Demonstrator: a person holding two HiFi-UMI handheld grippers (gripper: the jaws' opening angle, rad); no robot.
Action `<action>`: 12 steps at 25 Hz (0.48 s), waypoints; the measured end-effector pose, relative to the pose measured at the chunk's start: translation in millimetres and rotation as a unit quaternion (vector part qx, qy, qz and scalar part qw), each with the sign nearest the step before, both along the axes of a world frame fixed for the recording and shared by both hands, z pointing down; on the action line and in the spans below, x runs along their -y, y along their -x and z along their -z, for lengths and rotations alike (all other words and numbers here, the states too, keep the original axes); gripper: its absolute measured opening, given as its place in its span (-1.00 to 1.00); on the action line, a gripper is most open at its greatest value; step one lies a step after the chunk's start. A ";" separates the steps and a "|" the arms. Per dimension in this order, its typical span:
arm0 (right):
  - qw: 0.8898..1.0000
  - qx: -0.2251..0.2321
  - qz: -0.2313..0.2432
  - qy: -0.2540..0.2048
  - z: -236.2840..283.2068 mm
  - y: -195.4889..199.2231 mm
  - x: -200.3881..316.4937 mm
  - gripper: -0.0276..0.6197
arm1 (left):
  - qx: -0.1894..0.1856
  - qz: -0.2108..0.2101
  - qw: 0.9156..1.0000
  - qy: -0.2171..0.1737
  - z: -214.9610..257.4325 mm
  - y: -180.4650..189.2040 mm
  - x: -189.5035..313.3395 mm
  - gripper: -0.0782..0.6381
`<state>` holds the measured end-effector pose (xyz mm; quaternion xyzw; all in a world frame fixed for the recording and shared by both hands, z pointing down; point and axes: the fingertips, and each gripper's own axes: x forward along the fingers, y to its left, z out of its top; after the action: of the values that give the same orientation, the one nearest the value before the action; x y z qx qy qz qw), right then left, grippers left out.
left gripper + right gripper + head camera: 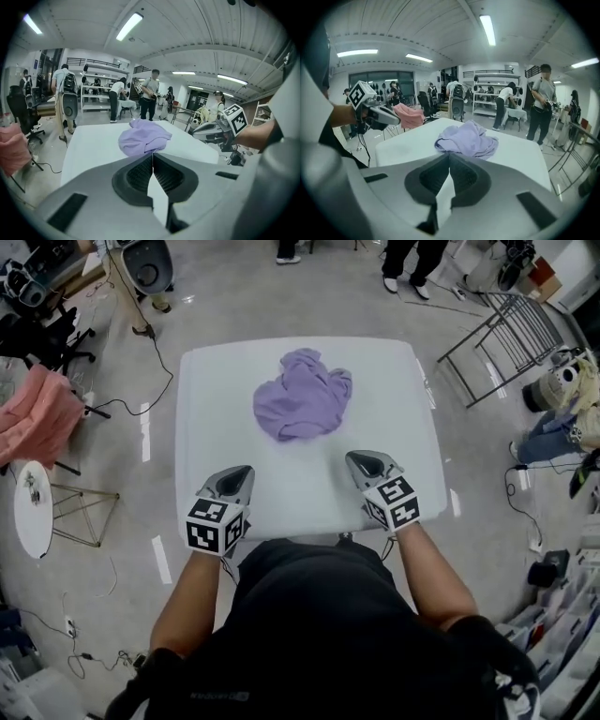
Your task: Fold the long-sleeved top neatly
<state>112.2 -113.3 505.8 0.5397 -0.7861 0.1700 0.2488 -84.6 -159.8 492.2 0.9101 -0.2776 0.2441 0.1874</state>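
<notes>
A lilac long-sleeved top [302,396] lies crumpled in a heap on the far half of the white table [216,427]; it also shows in the left gripper view as the top [143,137] and in the right gripper view as the top [468,139]. My left gripper [242,471] hovers over the table's near left part, shut and empty, its tips [152,154] meeting. My right gripper [358,460] is over the near right part, also shut with nothing in it, tips [449,155] together. Both point toward the heap and stay short of it.
A pink cloth [37,416] hangs on a chair at the left, beside a small round white table [31,507]. A metal rack [497,334] stands at the right. Cables trail on the floor around the table. People stand at the far end of the room [150,93].
</notes>
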 end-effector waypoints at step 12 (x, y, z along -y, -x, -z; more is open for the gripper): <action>0.978 -0.164 0.128 0.012 -39.0 -47.5 68.3 -0.71 | 0.094 -0.013 0.995 -0.021 -38.4 -56.2 84.6 -0.76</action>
<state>159.7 -181.6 544.8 0.4519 -0.7953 0.0556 0.4002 -28.4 -244.4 530.6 0.8904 -0.2875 0.3248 0.1378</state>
